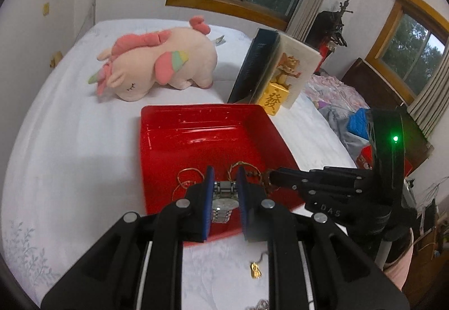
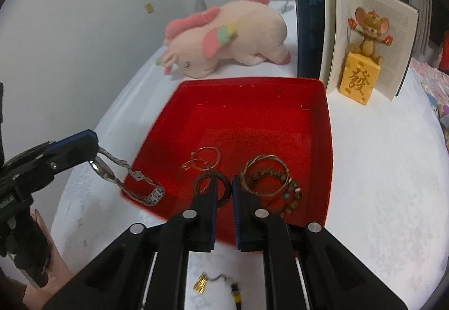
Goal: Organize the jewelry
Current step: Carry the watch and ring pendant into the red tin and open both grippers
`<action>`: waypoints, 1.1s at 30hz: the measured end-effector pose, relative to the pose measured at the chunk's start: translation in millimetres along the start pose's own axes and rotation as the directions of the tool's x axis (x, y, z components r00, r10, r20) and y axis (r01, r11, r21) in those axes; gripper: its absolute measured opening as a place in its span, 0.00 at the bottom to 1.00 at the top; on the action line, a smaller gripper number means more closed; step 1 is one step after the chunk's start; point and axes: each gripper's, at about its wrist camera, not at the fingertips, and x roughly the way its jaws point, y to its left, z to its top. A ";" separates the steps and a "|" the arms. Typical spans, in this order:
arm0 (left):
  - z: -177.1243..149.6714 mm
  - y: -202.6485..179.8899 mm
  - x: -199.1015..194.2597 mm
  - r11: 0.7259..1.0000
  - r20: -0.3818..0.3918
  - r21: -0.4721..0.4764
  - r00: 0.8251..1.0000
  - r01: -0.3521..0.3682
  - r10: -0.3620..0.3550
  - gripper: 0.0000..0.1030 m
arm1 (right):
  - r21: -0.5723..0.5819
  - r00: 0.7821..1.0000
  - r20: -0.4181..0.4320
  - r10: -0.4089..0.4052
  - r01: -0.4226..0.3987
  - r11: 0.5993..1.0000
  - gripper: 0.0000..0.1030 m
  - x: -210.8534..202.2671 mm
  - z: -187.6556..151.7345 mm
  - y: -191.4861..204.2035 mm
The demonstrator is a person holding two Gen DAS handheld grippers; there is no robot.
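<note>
Holding rings (image 2: pixel 203 160) and bracelets (image 2: pixel 266 176): red tray (image 2: pixel 320 119)

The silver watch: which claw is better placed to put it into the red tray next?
Probably the left claw. It already grips the silver watch, which hangs over the red tray's near corner. The right claw is shut and holds nothing.
</note>
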 end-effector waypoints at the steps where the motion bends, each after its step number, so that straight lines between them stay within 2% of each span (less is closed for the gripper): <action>1: 1.8 3.0 6.6 1.000 -0.008 -0.005 1.000 -0.001 0.001 0.14 | 0.005 1.000 -0.009 -0.008 0.008 1.000 0.09 8.3 3.7 -2.0; 5: 9.1 15.8 40.2 0.999 -0.043 -0.028 0.999 -0.020 0.019 0.14 | 0.019 0.999 -0.041 -0.029 0.030 0.999 0.09 34.9 12.6 -9.2; 12: 15.4 31.1 74.4 0.998 -0.077 -0.042 0.996 -0.052 0.049 0.14 | 0.033 0.996 -0.061 -0.068 0.070 0.997 0.09 59.3 23.0 -16.9; 17: 18.6 35.0 90.7 0.997 -0.092 -0.037 0.993 -0.075 0.071 0.14 | 0.029 0.991 -0.065 -0.113 0.115 0.993 0.09 69.1 27.6 -17.0; 27: 20.6 38.1 103.1 0.998 -0.117 -0.039 0.992 -0.052 0.047 0.16 | 0.042 0.992 -0.070 -0.107 0.110 0.993 0.13 78.1 30.2 -21.8; 28: 20.7 37.3 101.9 0.998 -0.113 -0.036 0.992 -0.051 0.046 0.17 | 0.044 0.992 -0.066 -0.104 0.107 0.993 0.13 76.1 29.9 -22.1; 30: 20.4 34.0 94.7 0.999 -0.099 -0.028 0.994 -0.037 0.034 0.38 | 0.045 0.994 -0.052 -0.099 0.101 0.994 0.13 69.3 28.9 -22.1; 33: 18.0 27.5 83.4 0.998 -0.067 0.001 0.996 -0.060 0.060 0.41 | 0.042 0.995 -0.030 -0.094 0.095 0.995 0.13 56.4 27.1 -20.9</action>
